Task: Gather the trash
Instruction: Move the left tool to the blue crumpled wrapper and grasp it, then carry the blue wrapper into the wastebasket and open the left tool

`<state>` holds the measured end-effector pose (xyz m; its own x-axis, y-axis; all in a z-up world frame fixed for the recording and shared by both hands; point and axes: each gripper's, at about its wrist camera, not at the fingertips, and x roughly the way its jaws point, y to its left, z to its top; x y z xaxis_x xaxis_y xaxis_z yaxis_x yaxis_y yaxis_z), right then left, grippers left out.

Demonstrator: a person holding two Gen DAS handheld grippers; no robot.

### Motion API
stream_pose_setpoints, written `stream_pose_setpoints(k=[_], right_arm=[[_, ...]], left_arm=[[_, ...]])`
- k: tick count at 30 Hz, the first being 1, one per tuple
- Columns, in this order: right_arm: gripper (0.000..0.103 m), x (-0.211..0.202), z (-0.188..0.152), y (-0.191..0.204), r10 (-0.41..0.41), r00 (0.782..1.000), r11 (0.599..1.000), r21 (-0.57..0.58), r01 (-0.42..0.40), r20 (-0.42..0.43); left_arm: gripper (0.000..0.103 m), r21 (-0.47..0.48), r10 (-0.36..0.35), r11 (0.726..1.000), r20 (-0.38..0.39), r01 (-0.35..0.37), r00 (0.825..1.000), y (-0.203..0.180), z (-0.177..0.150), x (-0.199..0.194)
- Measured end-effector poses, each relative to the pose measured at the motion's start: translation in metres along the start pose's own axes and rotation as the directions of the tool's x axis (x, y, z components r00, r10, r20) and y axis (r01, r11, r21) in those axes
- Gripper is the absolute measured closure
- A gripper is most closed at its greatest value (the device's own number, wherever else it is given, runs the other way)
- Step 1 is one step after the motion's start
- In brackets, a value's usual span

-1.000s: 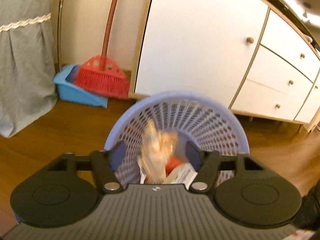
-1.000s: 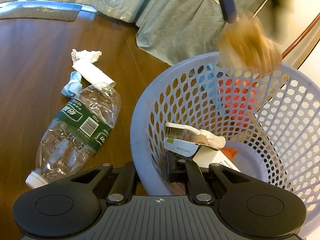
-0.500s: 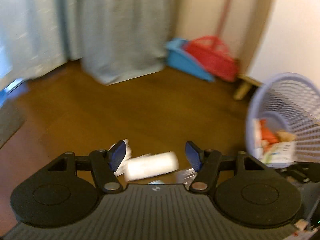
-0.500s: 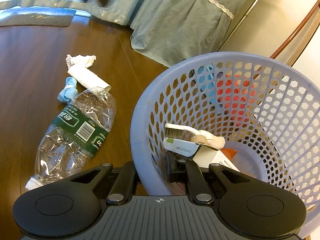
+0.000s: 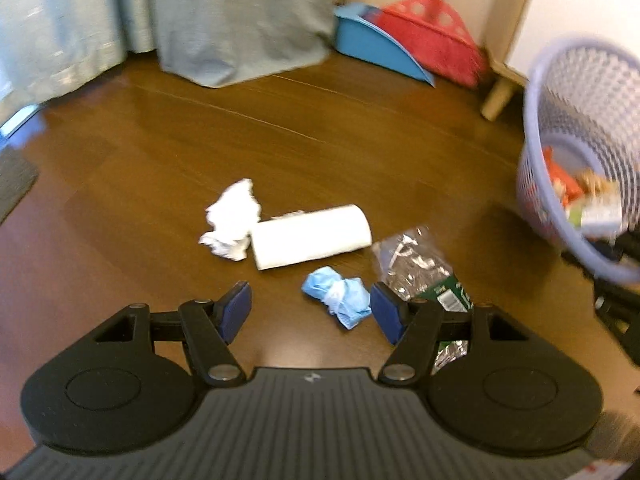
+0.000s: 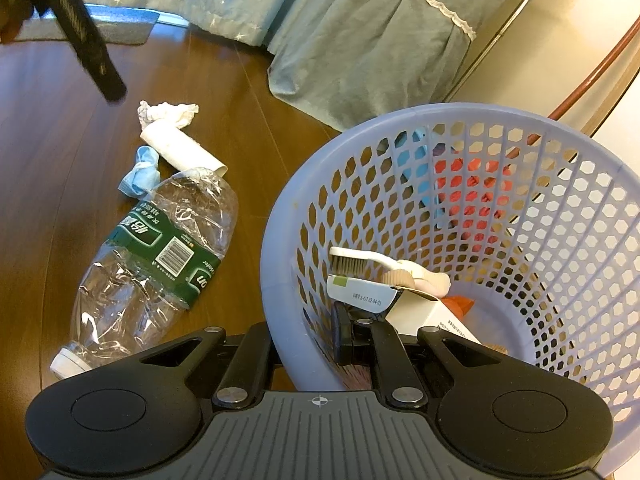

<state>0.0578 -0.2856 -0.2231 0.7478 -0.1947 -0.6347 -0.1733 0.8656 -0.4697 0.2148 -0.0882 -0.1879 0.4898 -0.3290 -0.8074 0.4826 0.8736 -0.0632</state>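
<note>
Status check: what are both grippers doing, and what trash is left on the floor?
Left gripper open over blue wad. Right gripper shut on basket rim. Tissue, paper roll, bottle on floor. Nothing in the way.

A home room — curtains [image 5: 240,12], broom [image 5: 432,36], dustpan [image 5: 372,48]

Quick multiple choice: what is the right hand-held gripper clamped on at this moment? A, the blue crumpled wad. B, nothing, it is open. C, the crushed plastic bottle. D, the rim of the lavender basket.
D: in the right wrist view the right hand-held gripper has one finger outside and one inside the wall of the lavender basket, pinching it, while the crushed plastic bottle and the blue wad lie untouched on the floor.
</note>
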Motion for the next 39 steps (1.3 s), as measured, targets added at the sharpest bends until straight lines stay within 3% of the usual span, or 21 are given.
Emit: stream_pose_setpoints(k=[6,16,19,24,39], right_arm=[[0.096,0.000,0.000,0.000,0.001,1.000,1.000,0.001,-0.001,0.000],[0.096,-0.002,0.000,0.000,0.006,1.000,1.000,0.000,-0.006,0.003],[0.096,-0.002,0.000,0.000,0.006,1.000,1.000,0.000,-0.006,0.004],[0.096,-0.002,0.000,0.000,0.005,1.000,1.000,0.001,-0.005,0.004],[0.096,-0.002,0.001,0.001,0.001,1.000,1.000,0.006,-0.001,0.001]], left_arm=[[0.042,0.082,-0.006,0.997,-0.072,0.012,0.997,-0.008,-0.003,0.043],[0.042,0.039,-0.027,0.999,-0.135,0.033,0.991,-0.013,0.010,0.088],[0.055,0.043,-0.021,0.999,-0.166,0.029,0.986,-0.015,0.009,0.096],[0.069,0.035,-0.022,0.999,-0.172,0.028,0.985,-0.010,0.003,0.083],[0.071,-0.061,0.031,0.997,-0.121,-0.038,0.992,0.023,-0.001,-0.007]])
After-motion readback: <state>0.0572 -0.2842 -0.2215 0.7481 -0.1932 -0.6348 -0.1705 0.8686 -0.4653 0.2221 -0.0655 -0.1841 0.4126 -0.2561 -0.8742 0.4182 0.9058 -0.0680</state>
